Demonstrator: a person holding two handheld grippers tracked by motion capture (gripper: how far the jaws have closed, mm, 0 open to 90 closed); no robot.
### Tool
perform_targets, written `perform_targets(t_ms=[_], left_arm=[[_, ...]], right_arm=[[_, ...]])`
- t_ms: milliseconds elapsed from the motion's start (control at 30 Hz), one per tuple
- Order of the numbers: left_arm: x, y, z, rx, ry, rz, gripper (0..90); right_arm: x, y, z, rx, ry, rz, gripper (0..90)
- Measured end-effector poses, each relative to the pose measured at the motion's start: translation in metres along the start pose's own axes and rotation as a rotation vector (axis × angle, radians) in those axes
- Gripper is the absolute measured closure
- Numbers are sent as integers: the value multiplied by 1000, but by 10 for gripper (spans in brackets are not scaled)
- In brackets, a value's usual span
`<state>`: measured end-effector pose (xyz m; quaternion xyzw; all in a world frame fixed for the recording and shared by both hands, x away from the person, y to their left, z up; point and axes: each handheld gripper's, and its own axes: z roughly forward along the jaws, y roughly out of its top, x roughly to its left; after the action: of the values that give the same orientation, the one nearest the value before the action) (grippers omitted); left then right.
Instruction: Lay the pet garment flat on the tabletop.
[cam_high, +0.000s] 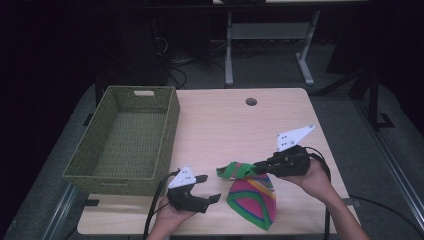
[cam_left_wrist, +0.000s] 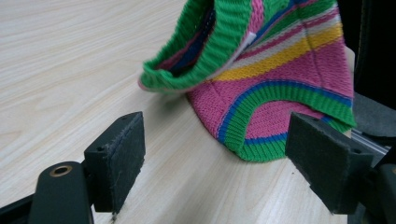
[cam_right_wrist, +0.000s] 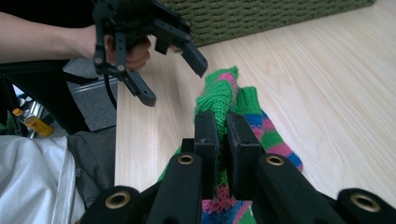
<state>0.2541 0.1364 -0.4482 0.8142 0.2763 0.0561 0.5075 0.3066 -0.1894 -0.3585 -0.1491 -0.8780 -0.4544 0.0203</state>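
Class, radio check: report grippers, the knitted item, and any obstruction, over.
Right gripper shut on striped knit hat, green cuff lifted. Left gripper open, short of the hat. Green basket off to the left; nothing between.

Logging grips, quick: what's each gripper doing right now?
Left gripper: open, holding nothing.
Right gripper: shut on the striped knit hat.

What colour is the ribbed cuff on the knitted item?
Green; the cuff edges a pink knitted item with blue, yellow and green stripes, clearest in the left gripper view.
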Motion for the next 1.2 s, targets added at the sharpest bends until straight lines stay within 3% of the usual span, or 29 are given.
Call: perform_targets(t_ms=[167,500,733,1067,1200], left_arm=[[3,2,9,1,-16,-15,206],[4,6,28,43,-37,14,222],[11,9,37,-1,-16,-27,264],[16,16,55,-31,-60,-42,417],[15,17,57,-51,-88,-18,572]], right_arm=[[5,7,-4,-2,5,-33,839],[9,14,-10,-35,19,-57,839],[12,18,-19,-72,27,-64,840],[12,20,-21,-87,40,-73,839],[10,18,-23,-94,32,-66,839]])
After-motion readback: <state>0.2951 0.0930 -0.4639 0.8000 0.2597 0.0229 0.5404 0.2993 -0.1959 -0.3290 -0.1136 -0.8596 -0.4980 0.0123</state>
